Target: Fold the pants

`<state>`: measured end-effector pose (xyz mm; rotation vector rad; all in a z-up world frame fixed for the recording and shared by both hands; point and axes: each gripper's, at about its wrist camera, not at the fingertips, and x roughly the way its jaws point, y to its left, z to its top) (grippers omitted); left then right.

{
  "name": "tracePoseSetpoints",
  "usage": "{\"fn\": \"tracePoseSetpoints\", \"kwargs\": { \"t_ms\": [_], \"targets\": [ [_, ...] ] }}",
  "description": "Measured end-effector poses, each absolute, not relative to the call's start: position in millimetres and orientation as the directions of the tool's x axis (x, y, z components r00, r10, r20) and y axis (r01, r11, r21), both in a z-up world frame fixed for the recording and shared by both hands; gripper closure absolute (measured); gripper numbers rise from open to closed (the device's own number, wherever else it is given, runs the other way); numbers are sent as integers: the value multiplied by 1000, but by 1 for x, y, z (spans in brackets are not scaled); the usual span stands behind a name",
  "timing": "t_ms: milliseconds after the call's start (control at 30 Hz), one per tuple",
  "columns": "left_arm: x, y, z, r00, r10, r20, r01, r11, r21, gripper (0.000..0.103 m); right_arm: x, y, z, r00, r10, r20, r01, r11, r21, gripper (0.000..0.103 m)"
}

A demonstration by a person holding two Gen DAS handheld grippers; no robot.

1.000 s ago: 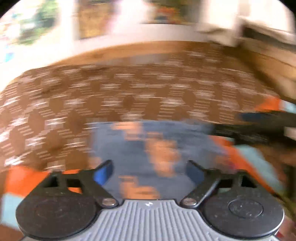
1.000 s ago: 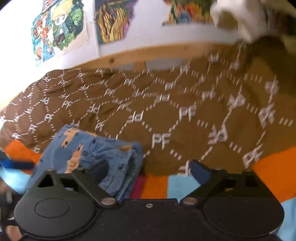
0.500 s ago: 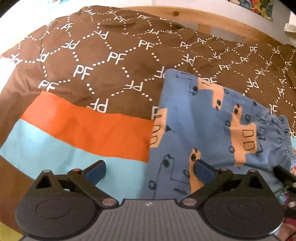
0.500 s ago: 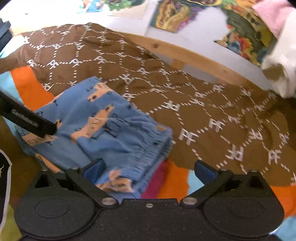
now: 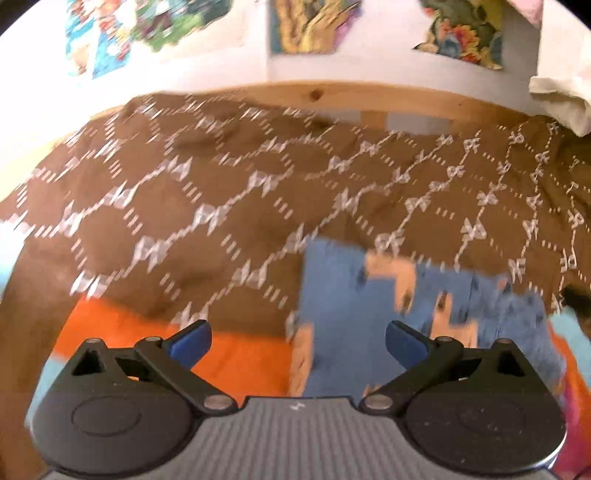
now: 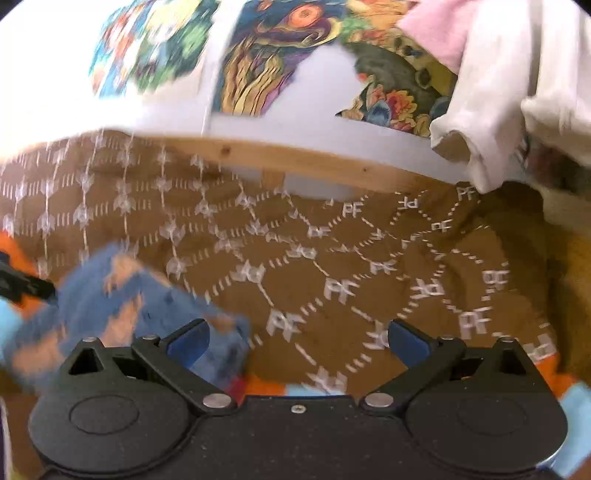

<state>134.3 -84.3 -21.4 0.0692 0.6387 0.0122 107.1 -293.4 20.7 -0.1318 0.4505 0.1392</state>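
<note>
A brown bedspread (image 5: 207,206) printed with a white "PF" lattice covers most of both views, giving way near the cameras to an orange band (image 5: 240,354) and light-blue patches (image 6: 576,406). Behind it runs a pale wooden bed rail (image 5: 332,92) against a white wall (image 6: 166,110) hung with colourful pictures (image 6: 266,62); in the right wrist view, white cloth (image 6: 491,99) and a pink piece (image 6: 432,33) hang at the upper right. The folded pants (image 5: 343,317), blue with peach-coloured shapes, lie on the bedspread where brown meets orange: in the left wrist view they sit right of centre, passing behind the right-hand finger, and in the right wrist view (image 6: 110,306) they lie at the lower left behind the left-hand finger. Both views are smeared by motion blur, so the edges of the folds cannot be made out. The left gripper (image 5: 298,338) has its blue-padded fingers (image 5: 190,341) spread wide with nothing between them. The right gripper (image 6: 297,338) is likewise spread, its fingers (image 6: 406,341) empty above the bedspread. A dark bar, possibly the other gripper, pokes in at the left edge of the right wrist view (image 6: 22,286).
</note>
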Motion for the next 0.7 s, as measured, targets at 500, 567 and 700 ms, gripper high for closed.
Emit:
{"fn": "tracePoseSetpoints", "kwargs": {
  "t_ms": [500,567,700],
  "targets": [
    [215,-98,-56,760,48,-649,48,991,129,0,148,-290,-16,798,165,-580,-214,977,-16,1],
    [210,-97,-50,758,50,-650,43,991,127,0,141,-295,-9,815,164,-556,-183,983,21,1],
    [193,-95,-39,761,48,-647,38,992,118,0,138,-294,-3,838,122,-532,-146,989,-2,1]
  ]
}}
